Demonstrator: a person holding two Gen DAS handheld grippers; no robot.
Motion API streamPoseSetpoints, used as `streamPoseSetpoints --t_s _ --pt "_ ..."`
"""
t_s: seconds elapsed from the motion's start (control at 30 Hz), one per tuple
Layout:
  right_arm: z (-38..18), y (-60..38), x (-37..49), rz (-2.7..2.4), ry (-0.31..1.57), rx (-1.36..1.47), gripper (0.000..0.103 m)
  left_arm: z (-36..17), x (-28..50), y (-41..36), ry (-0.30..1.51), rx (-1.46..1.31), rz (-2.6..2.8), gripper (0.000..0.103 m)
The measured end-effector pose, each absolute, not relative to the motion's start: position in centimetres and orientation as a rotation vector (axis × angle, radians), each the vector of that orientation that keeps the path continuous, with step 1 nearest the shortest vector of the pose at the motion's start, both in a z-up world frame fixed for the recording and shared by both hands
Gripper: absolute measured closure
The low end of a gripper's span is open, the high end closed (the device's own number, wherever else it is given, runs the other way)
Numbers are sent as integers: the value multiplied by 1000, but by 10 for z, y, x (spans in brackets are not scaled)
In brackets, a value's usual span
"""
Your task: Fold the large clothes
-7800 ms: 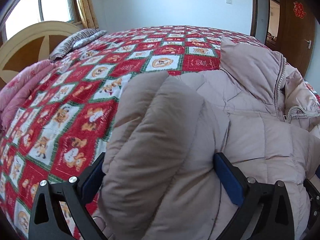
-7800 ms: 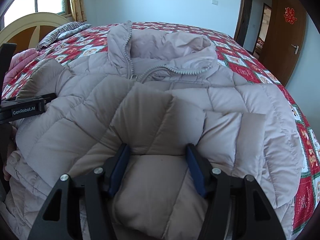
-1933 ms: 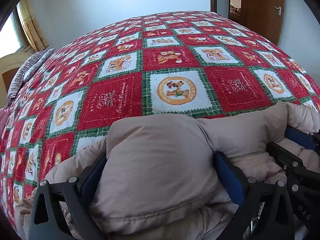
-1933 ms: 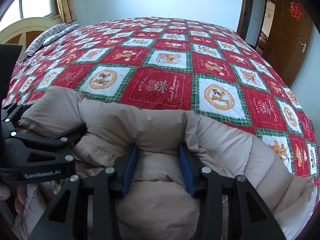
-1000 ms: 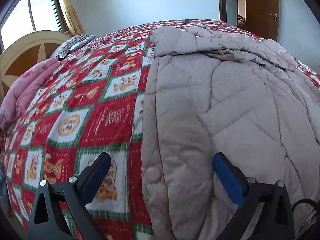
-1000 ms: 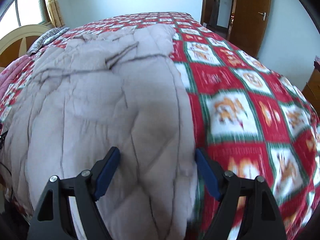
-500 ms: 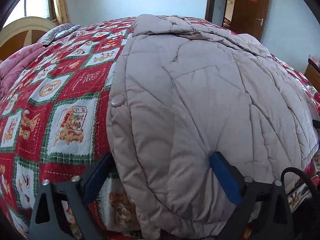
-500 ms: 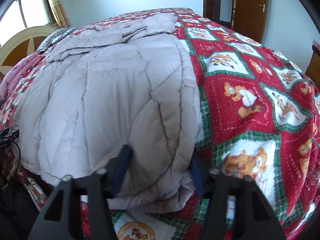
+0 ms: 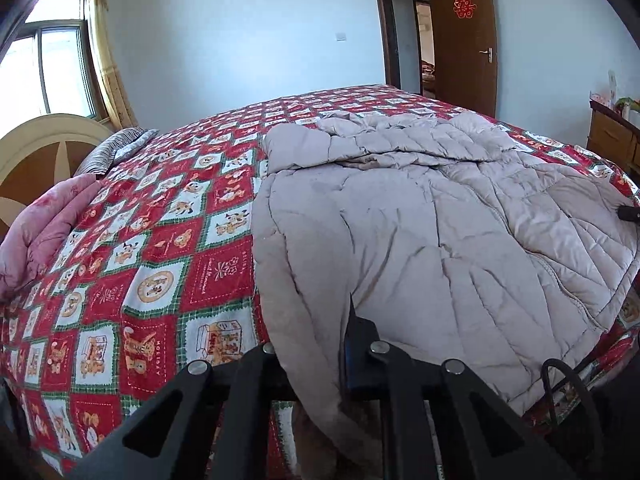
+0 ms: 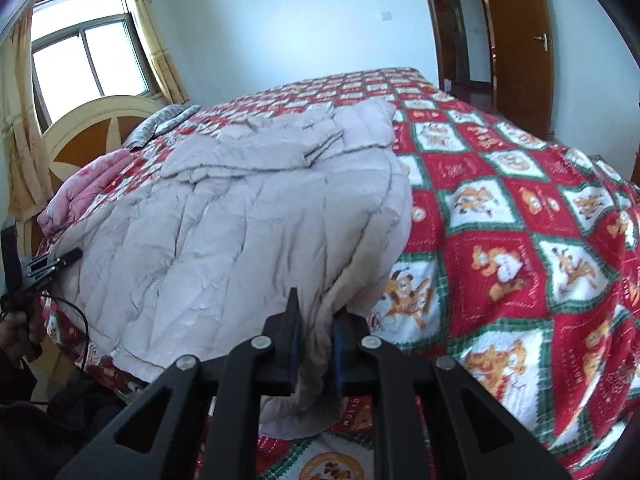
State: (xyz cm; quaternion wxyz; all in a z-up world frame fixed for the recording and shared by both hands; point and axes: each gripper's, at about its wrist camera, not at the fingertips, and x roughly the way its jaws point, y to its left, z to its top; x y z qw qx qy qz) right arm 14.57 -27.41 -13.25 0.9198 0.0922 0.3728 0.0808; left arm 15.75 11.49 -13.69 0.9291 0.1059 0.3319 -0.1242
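A beige quilted down coat (image 9: pixel 420 240) lies spread flat over the bed, its crumpled far end toward the wall. My left gripper (image 9: pixel 310 336) grips the coat's near left hem corner; its jaws are closing, with the fabric pinched between the blue pads. In the right wrist view the coat (image 10: pixel 248 220) fills the left half. My right gripper (image 10: pixel 318 320) pinches the near right hem corner, jaws closing on bunched fabric. The left gripper (image 10: pixel 52 262) shows at the far left edge, held by a hand (image 10: pixel 20 328).
The bed carries a red, white and green cartoon quilt (image 9: pixel 160 248). A pink blanket (image 9: pixel 36 232), a striped pillow (image 9: pixel 116 148) and a round headboard (image 9: pixel 36 148) lie left. A brown door (image 9: pixel 464 40) stands open behind; a wooden cabinet (image 9: pixel 612 136) is at right.
Both grippers stood wide over the coat's near hem a second ago; now their jaws have come together on the hem corners, and both have drawn back and up from the bed.
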Motion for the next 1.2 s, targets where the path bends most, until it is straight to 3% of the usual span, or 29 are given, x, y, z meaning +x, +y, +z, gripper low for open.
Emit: streamPoseSetpoints --t_s 0.17,0.4,0.83,1.2 --pt "-167 -275 145 174 852 219 89 -172 157 118 774 225 -241 93" --pt "-152 -294 133 222 805 326 89 -134 146 127 701 173 -266 94" --pt "-37 -300 142 220 479 311 90 -26 180 131 521 38 -325 95" --pt "-55 -328 249 112 564 378 91 -49 284 86 537 247 -287 89"
